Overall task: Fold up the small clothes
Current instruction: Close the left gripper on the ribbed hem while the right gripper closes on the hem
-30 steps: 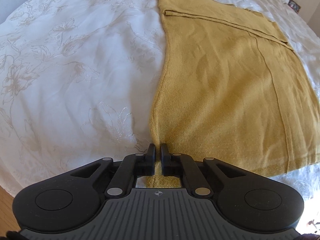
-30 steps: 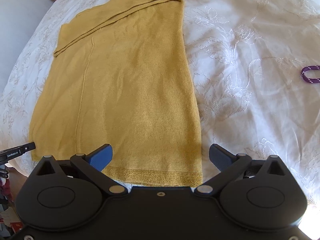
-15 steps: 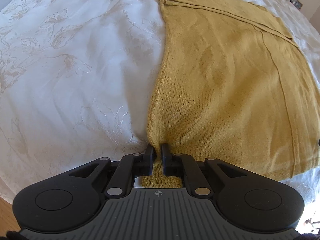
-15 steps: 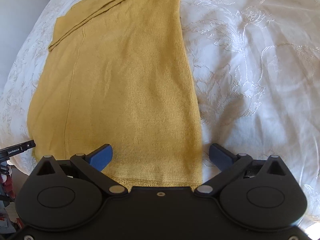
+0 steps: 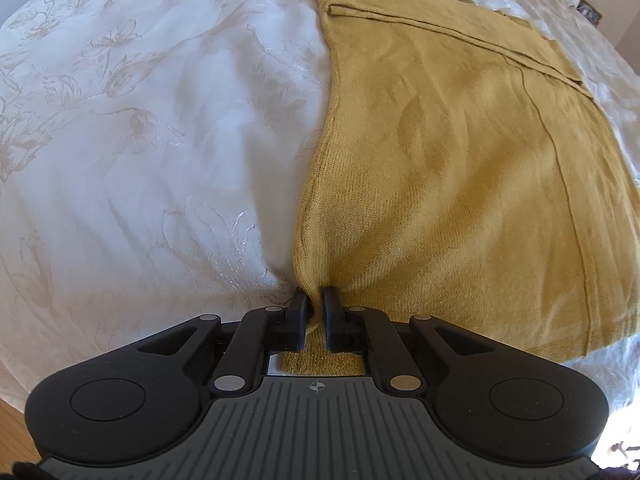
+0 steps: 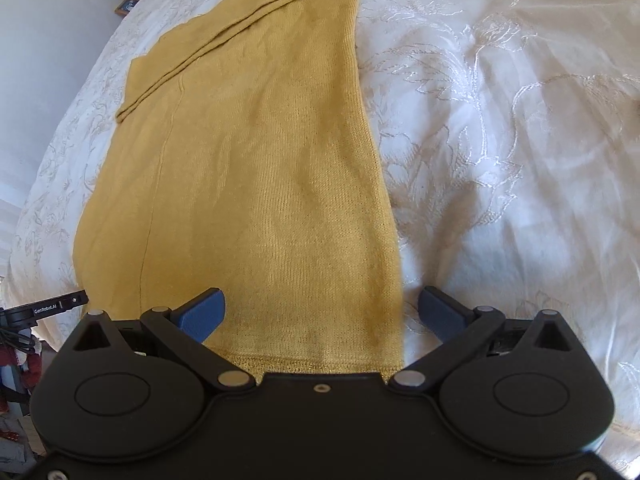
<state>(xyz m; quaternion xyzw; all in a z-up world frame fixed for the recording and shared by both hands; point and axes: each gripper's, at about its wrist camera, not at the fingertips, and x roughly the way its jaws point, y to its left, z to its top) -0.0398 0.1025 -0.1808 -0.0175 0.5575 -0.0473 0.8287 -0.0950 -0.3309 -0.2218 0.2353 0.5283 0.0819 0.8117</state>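
Observation:
A mustard-yellow knit garment (image 5: 440, 152) lies flat on a white embroidered bedspread (image 5: 140, 140), folded lengthwise with a sleeve laid across its far end. My left gripper (image 5: 315, 300) is shut on the garment's near left hem corner, and the cloth puckers between its black pads. In the right wrist view the same garment (image 6: 260, 168) runs away from the camera. My right gripper (image 6: 322, 306) stands wide open just above the near hem, its blue fingers (image 6: 204, 312) straddling the garment's right edge, nothing pinched.
The bedspread (image 6: 500, 160) extends to the right of the garment. A small box (image 6: 128, 5) sits past the bed's far left edge. A black device (image 6: 44, 306) shows at the left, above floor clutter. Wooden floor (image 5: 10, 412) shows past the near edge.
The right gripper sank toward the near hem, still wide open, and the purple loop at the right left its view. The left gripper stayed shut on the corner.

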